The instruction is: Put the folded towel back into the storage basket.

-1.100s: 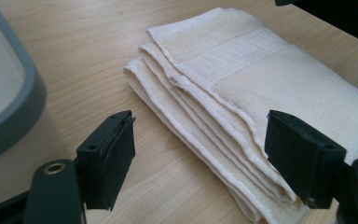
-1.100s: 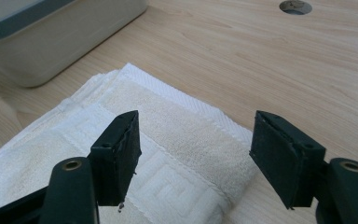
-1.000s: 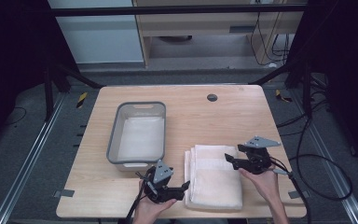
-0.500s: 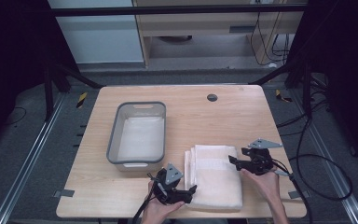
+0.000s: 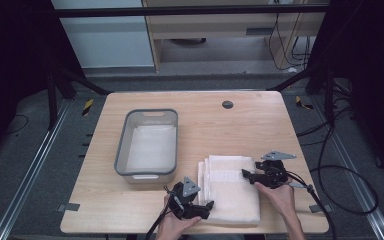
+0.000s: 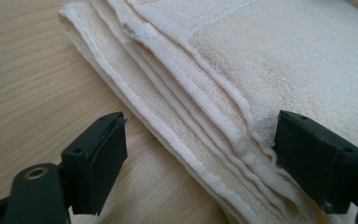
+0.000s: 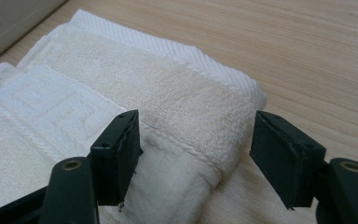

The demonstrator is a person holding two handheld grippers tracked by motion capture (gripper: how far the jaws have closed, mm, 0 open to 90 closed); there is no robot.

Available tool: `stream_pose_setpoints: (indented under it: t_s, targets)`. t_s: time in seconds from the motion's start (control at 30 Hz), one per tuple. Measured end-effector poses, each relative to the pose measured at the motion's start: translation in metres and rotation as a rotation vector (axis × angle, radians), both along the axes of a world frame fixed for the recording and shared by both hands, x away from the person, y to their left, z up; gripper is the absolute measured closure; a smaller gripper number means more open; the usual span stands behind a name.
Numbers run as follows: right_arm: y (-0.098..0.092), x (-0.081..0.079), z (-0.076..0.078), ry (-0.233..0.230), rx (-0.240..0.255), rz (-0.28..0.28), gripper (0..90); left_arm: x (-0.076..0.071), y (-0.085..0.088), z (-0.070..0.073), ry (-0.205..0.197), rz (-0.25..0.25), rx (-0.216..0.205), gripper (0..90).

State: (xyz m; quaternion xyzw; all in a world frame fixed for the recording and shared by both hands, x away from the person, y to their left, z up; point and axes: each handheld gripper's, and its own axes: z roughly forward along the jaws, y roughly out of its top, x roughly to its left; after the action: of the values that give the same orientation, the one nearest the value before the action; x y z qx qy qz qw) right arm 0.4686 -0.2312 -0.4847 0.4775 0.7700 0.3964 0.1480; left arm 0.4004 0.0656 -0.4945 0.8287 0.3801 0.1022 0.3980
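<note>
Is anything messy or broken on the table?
Nothing is broken or spilled. The folded towel lies a bit untidy: its layered edges fan out unevenly instead of lining up. The grey tub sits straight beside it.

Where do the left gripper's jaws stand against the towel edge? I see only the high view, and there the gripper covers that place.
Observer: In the left gripper view the left gripper straddles the folded towel edge; its jaws have just been opening and do not press it.
Operator: How many layers are at that edge?
Observer: Several stacked hems show, about four or five.
Operator: And the right gripper?
Observer: In the right gripper view the right gripper stands open around a towel fold at the edge, not pressing it.
</note>
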Motion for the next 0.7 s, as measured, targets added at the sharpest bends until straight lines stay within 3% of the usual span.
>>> stream_pose_setpoints:
  t_s: [0.1,0.43,0.7]
  targets:
    - [0.0017,0.0005,-0.0021,0.011,-0.004,-0.001,33.0,0.0017,0.001,-0.002,0.029,0.006,-0.018,15.5]
    - [0.0046,0.0022,-0.0067,0.037,-0.003,-0.011,33.8,0.0032,-0.0023,-0.0073,0.059,0.006,-0.036,17.6]
    - [0.0058,0.0052,-0.0099,0.073,0.023,-0.02,36.2,0.0025,-0.0049,-0.0082,0.047,-0.029,-0.035,20.5]
